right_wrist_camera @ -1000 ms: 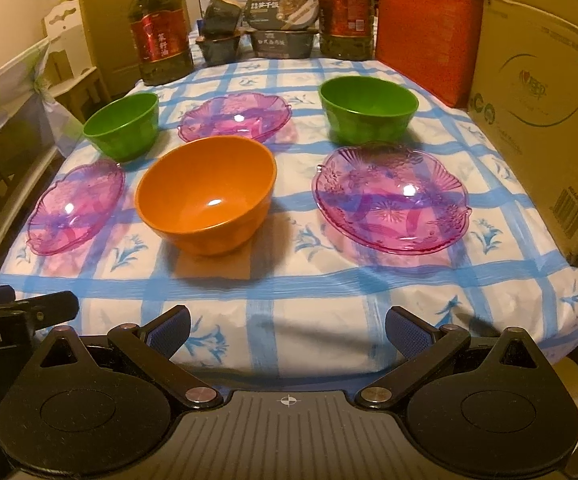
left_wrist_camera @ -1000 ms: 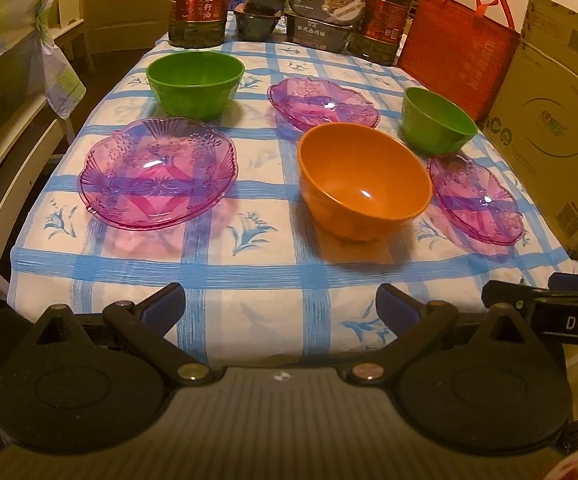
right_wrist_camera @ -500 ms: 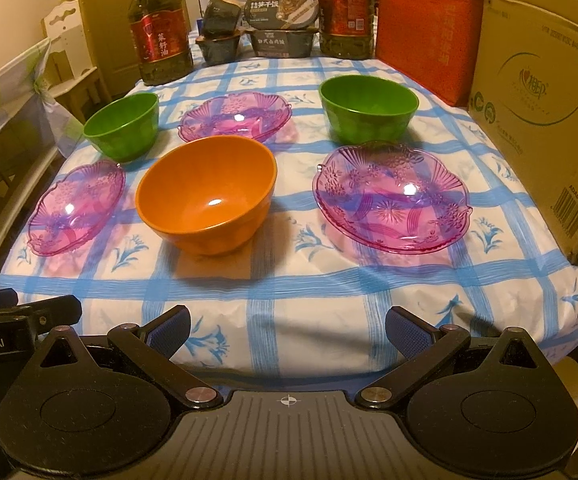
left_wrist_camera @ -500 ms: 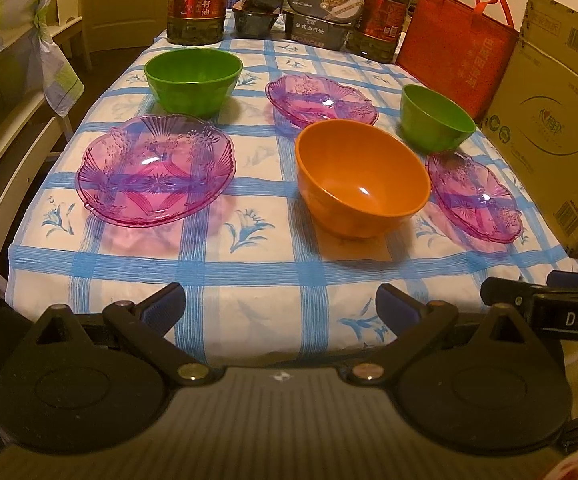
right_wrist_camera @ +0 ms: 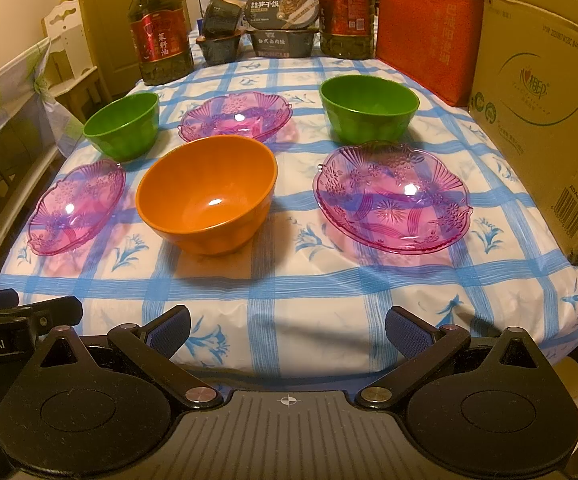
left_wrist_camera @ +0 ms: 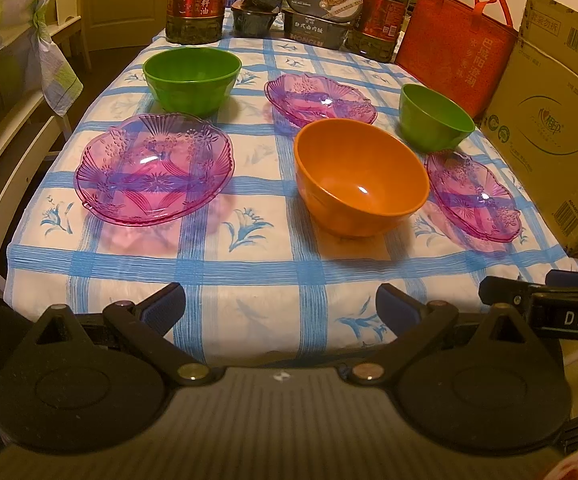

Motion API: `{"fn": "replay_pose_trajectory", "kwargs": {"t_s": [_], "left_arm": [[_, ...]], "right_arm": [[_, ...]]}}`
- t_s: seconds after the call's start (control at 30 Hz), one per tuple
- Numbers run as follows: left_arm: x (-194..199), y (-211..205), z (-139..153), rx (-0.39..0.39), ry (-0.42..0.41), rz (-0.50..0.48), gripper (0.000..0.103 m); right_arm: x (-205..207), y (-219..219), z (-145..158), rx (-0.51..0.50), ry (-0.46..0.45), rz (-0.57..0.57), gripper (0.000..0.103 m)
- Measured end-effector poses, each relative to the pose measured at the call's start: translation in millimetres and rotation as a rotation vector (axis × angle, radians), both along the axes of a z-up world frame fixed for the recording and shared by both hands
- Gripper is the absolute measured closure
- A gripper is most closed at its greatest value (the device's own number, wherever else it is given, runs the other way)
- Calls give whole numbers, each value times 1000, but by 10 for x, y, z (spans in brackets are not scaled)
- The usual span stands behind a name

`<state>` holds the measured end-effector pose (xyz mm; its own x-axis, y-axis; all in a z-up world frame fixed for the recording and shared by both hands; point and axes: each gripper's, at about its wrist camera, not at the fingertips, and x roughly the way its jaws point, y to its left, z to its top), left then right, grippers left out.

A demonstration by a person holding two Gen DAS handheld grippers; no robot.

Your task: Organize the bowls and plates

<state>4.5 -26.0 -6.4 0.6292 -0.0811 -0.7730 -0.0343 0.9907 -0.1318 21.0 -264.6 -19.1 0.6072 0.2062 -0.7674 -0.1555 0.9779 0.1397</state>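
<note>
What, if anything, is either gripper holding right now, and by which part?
Nothing is held. The left gripper and right gripper are both open and empty, short of the table.

Probably a home dining room: checked tablecloth (right_wrist_camera: 313, 280), cooking-oil bottles (right_wrist_camera: 160, 46), cardboard box (right_wrist_camera: 545, 120), chair (left_wrist_camera: 5, 92).

I see orange bowl (left_wrist_camera: 359, 178) — glossy smooth plastic | pink plates (right_wrist_camera: 392, 196) — clear embossed plastic, shiny | table cloth (left_wrist_camera: 249, 276) — wrinkled | tongs' pads (right_wrist_camera: 407, 330) — textured blue
</note>
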Motion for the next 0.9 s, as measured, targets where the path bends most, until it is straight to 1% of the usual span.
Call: {"fn": "replay_pose_trajectory", "kwargs": {"t_s": [0.47, 0.9], "left_arm": [[-14, -20, -16, -4, -2, 5, 2], [21, 136, 20, -61, -6, 49, 2]], "right_arm": [[1, 25, -9, 1, 0, 6, 0], [62, 41, 14, 18, -5, 13, 0]]}}
